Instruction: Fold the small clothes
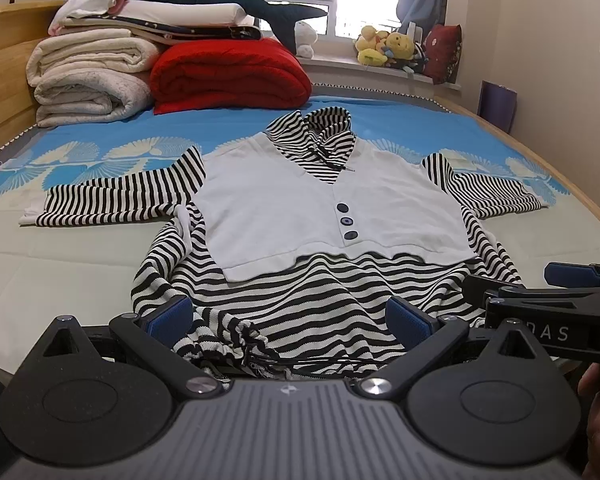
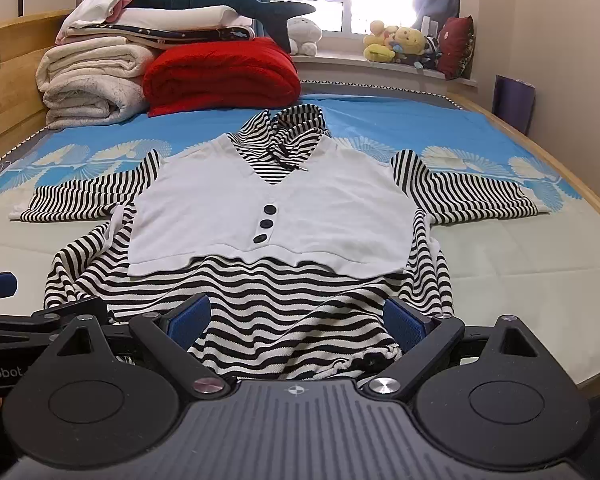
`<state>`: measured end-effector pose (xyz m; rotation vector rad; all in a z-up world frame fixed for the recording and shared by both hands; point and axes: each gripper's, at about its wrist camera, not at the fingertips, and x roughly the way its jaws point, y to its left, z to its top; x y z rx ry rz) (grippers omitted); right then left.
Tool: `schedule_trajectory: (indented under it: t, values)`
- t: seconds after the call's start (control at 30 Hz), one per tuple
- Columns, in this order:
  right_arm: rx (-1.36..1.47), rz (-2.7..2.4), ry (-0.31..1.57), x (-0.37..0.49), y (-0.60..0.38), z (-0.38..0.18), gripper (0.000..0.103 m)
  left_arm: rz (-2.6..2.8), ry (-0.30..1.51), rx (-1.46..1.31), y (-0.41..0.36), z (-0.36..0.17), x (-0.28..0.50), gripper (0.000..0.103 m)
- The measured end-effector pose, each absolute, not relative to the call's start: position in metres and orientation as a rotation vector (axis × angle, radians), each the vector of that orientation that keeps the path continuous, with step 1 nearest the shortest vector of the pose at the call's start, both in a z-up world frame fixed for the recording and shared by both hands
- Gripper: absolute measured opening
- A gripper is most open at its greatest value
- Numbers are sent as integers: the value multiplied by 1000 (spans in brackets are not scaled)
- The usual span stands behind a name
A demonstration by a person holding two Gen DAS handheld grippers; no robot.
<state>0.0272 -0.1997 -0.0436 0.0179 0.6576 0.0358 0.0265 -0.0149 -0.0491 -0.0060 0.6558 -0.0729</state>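
A small black-and-white striped top (image 1: pixel 300 292) with a white vest panel (image 1: pixel 328 208) and three dark buttons (image 1: pixel 346 221) lies face up on the bed (image 1: pixel 60 264). Its collar points toward the bed's far edge. Both sleeves are spread out sideways toward the left and right edges, and the gathered hem sits at the near edge, directly in front of you.

You hold the left gripper (image 1: pixel 290 316) low over the left part of the hem. Its jaws stand wide open, with striped cloth lying between the blue pads, and nothing is pinched. You hold the right gripper (image 2: pixel 298 318) just beside it over the right part of the hem, also wide open and empty, though the fabric bunches up between its fingers.

Folded blankets (image 1: pixel 88 76), a red quilt (image 1: pixel 228 76) and a plush shark (image 1: pixel 228 0) are stacked at the far left corner, well apart from the garment.

The garment looks spread flat and not yet folded, so you seem to be at the first grasp. The next move likely calls for closing both jaws on the hem edge together, then lifting evenly so the drawstring and loose layers do not drag or twist.
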Motion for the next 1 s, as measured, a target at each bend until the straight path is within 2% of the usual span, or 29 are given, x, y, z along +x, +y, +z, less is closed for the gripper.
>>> schedule_trajectory:
  t: [0.87,0.97,1.0]
  values:
    - [44,39,673,31,-199,-45,94,-60,640,6,-16,-49,27,102]
    - [50,41,668,31,-200,-44,93,-65,624,23,-18,-47,26,96]
    - [50,42,662,31,-200,-44,93,-69,617,27,-18,-46,25,90]
